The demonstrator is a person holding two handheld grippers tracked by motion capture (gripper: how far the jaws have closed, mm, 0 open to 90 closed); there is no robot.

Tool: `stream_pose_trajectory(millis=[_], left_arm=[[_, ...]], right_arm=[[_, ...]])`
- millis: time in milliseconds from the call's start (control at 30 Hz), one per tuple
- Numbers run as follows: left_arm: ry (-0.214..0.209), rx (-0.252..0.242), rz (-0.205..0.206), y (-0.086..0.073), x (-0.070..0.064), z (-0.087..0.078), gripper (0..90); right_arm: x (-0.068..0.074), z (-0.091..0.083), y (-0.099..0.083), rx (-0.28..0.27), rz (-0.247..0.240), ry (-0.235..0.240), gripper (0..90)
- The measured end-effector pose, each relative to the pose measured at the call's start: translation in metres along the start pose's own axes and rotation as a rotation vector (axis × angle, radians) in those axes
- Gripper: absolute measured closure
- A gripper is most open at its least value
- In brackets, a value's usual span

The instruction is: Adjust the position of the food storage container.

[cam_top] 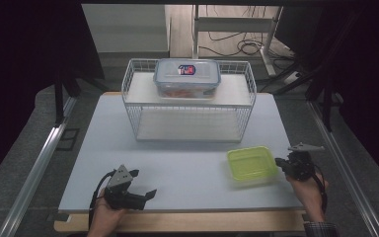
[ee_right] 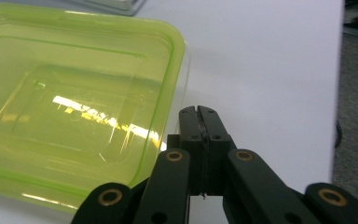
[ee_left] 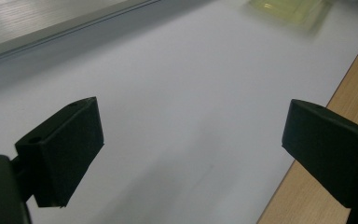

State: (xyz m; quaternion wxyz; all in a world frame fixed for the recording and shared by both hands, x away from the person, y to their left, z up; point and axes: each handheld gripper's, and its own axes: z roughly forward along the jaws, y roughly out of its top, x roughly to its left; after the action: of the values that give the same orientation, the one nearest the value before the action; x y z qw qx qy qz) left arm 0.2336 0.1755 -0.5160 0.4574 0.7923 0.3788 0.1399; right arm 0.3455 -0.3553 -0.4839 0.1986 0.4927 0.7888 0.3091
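Resting at 3 o'clock of green container (cam_top: 252,165), right gripper (cam_top: 278,161) seen pressed together, empty; left gripper (cam_top: 143,183) held spread apart.

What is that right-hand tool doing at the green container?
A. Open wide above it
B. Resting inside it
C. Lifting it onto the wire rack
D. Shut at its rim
D: the right tool has its jaws pressed together at the edge of the green container, which sits on the table.

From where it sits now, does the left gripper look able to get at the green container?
Probably yes. The left gripper, jaws wide open, faces bare table with nothing between it and the green container. The shut right gripper sits at the container's far edge.
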Motion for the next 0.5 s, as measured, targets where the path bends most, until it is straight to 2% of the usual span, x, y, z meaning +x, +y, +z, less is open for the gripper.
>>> stream_pose_trajectory(millis=[500], left_arm=[[0.006,0.003,0.0,0.0,0.0,0.0,5.2]], right_arm=[[0.044,0.007,0.01,0.022,-0.076,0.1,88.9]])
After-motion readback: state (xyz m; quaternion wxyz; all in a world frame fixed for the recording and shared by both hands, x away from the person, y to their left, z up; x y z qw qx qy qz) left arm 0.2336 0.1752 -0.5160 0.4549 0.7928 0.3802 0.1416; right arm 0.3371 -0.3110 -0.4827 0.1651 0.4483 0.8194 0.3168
